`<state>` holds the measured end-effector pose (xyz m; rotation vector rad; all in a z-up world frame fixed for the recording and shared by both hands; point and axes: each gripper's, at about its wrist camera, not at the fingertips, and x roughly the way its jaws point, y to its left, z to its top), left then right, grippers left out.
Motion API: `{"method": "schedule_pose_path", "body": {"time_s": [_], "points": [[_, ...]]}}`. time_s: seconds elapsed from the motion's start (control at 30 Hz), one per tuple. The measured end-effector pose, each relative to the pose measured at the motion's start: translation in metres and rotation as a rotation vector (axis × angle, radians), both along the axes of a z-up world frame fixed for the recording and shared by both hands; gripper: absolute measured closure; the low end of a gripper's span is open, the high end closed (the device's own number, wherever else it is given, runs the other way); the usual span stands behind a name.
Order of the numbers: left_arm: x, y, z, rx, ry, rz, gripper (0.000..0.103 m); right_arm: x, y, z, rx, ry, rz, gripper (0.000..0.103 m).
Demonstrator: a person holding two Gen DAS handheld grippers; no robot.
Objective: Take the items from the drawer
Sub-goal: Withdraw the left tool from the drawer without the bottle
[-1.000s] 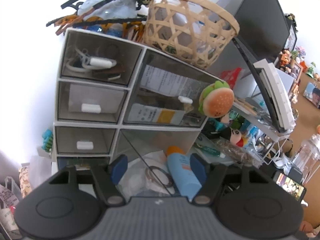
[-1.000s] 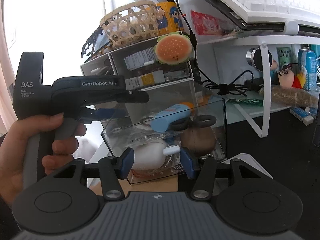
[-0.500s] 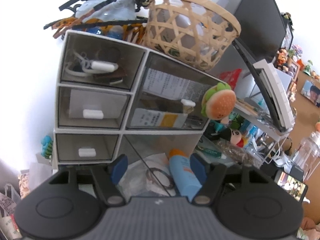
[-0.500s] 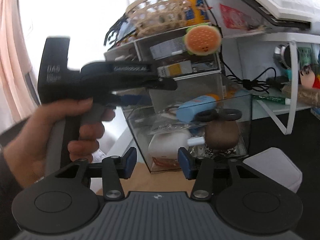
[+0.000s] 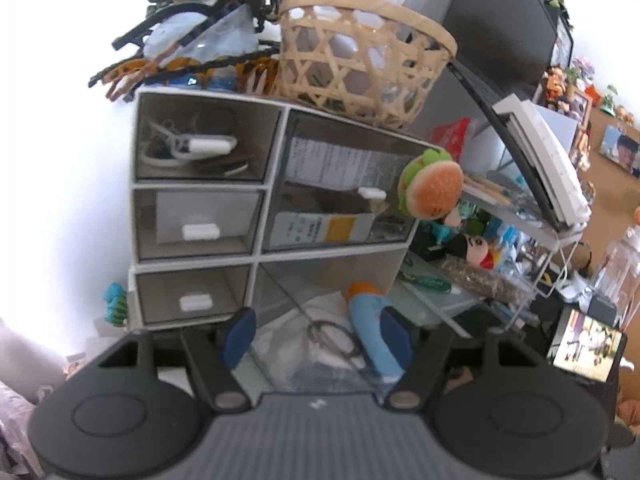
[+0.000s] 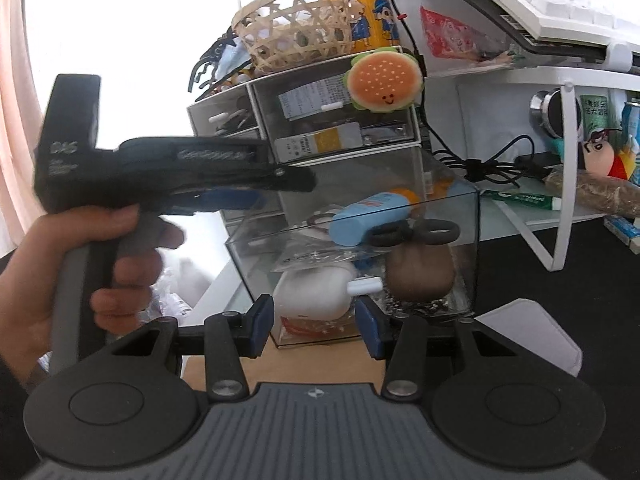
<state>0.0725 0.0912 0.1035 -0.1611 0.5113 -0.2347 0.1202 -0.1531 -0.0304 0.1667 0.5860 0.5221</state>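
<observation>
Drawer (image 6: 360, 264), a clear one, is seen pulled well out of the bottom right bay of the white organiser (image 5: 256, 184) on the desk (image 6: 320, 364). Inside it lie a blue tube (image 6: 370, 216), black-handled scissors (image 6: 416, 234), a white case (image 6: 316, 294) and a brown rounded object (image 6: 420, 274). Compared with a second ago, the left gripper (image 5: 316, 334) has been lifted a little above the open drawer, its fingers spread apart and empty, with the tube just below them. The right gripper (image 6: 314, 320) has been drawn slightly back from the drawer's front wall, fingers likewise released and holding nothing. Nothing appears to have been removed yet; the left gripper is judged to be lining up on a first item, probably the tube.
</observation>
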Motion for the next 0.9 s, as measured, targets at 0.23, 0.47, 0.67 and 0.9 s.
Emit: {"method": "schedule_pose_path", "body": {"time_s": [0.23, 0.47, 0.67, 0.9], "points": [[-0.036, 0.026, 0.017, 0.01, 0.003, 0.011, 0.031, -0.001, -0.005, 0.001, -0.012, -0.03, -0.039, 0.052], [-0.035, 0.045, 0.017, 0.0, -0.001, 0.017, 0.03, 0.0, -0.003, 0.006, -0.017, -0.046, -0.056, 0.052], [-0.012, 0.032, -0.011, -0.012, -0.026, 0.042, 0.02, 0.0, -0.003, 0.007, -0.02, -0.048, -0.055, 0.052], [0.031, -0.004, -0.058, -0.006, -0.037, 0.037, 0.017, -0.001, 0.001, 0.014, -0.026, -0.062, -0.054, 0.053]]}}
